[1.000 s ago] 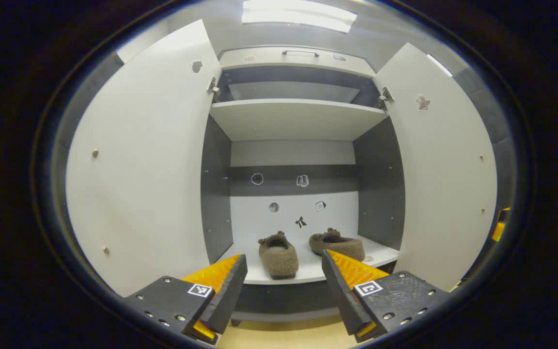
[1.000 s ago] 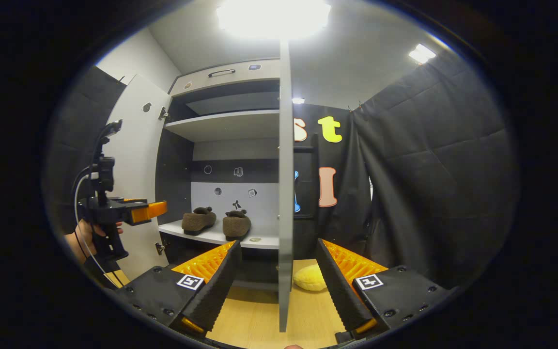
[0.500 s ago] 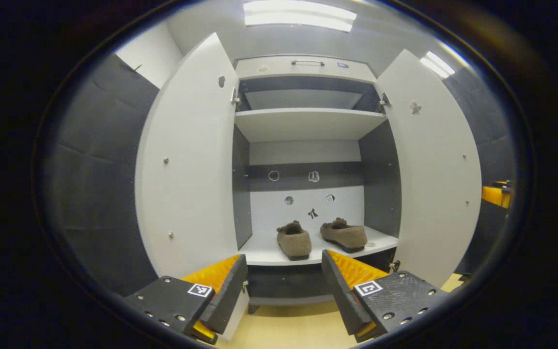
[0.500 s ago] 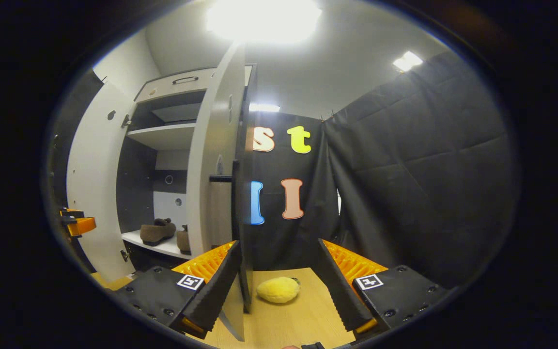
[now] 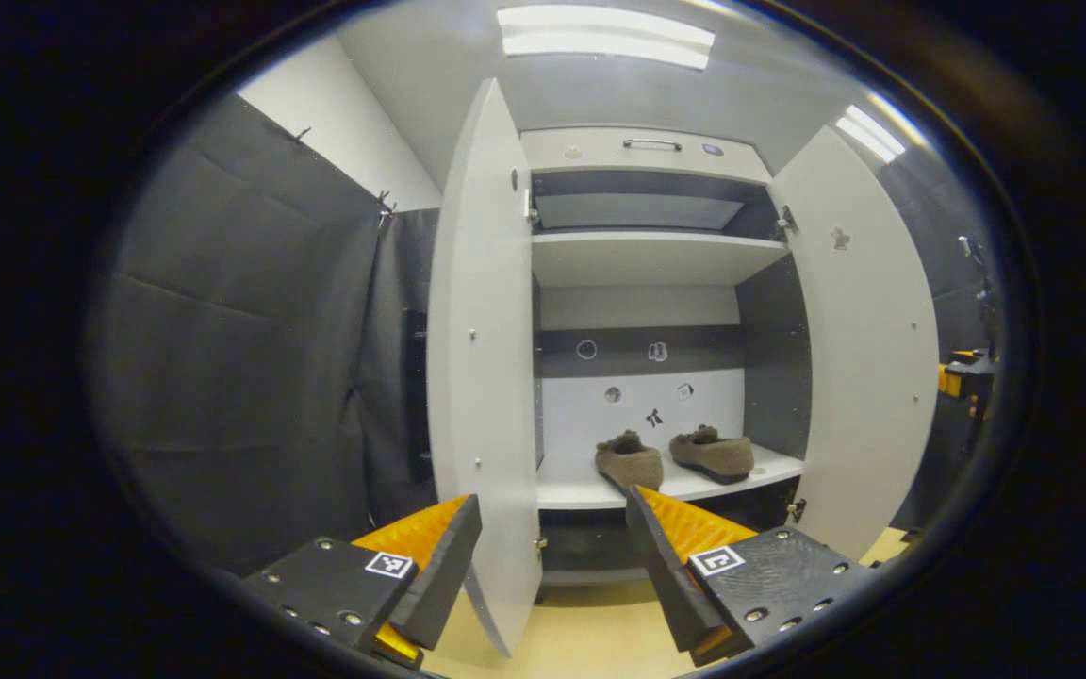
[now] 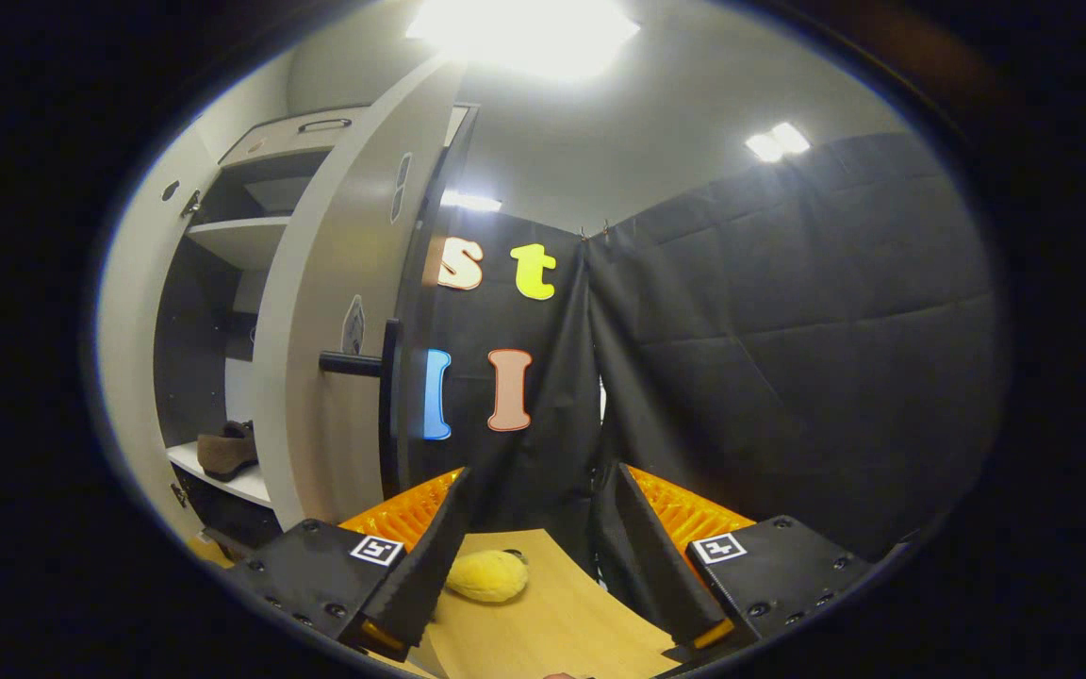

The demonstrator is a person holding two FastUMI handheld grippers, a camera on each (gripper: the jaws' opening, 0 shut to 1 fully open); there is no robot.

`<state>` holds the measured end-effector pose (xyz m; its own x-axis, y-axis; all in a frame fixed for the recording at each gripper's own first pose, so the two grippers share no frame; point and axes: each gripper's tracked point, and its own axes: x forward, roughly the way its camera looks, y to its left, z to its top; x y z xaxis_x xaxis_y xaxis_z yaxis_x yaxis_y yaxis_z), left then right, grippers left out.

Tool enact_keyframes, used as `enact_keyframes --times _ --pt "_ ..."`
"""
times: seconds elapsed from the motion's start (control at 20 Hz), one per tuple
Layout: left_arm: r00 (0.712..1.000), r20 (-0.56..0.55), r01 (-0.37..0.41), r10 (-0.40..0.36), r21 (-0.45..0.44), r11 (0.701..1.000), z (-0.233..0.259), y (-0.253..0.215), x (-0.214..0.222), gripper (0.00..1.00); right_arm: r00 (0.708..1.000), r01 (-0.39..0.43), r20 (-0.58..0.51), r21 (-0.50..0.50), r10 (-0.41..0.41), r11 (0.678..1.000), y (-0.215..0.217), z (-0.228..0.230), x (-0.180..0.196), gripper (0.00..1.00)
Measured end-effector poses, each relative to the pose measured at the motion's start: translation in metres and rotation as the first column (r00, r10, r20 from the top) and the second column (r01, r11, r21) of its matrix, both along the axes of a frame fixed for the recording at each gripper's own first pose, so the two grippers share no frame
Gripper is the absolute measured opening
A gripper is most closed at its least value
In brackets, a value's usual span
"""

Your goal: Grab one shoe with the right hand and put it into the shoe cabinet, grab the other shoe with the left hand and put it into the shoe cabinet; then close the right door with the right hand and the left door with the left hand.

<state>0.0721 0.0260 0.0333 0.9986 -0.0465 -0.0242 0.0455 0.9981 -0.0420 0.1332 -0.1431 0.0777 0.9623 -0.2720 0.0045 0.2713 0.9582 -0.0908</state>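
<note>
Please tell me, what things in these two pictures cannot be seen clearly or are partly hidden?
- Second shoe: in the right gripper view the right door covers the pair; one shoe's end shows.
- Near shoe: in the left gripper view its toe sits behind the left hand-held gripper's finger.
- Small stickers on the cabinet back: too small to identify.
- Yellow soft object on the floor: partly behind a finger.

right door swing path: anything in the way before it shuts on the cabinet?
Nothing visible. The right door stands open; both shoes sit back on the shelf, behind its front edge. The yellow plush lies on the floor outside the door, away from the cabinet.
</note>
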Motion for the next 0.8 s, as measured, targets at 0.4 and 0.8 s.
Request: enact_keyframes --times 0.4,0.8 --pt "0.999 0.011 -0.047 0.047 -0.022 0.999 0.003 0.082 -0.005 0.9 0.999 0.034 0.012 0.016 -0.034 0.999 0.022 0.002 -0.011 0.95" --pt "0.999 -0.008 -0.04 0.04 -0.044 0.998 -0.011 0.126 0.002 0.9 0.999 -0.045 0.008 0.031 0.045 0.998 0.108 -0.001 -0.009 0.92"
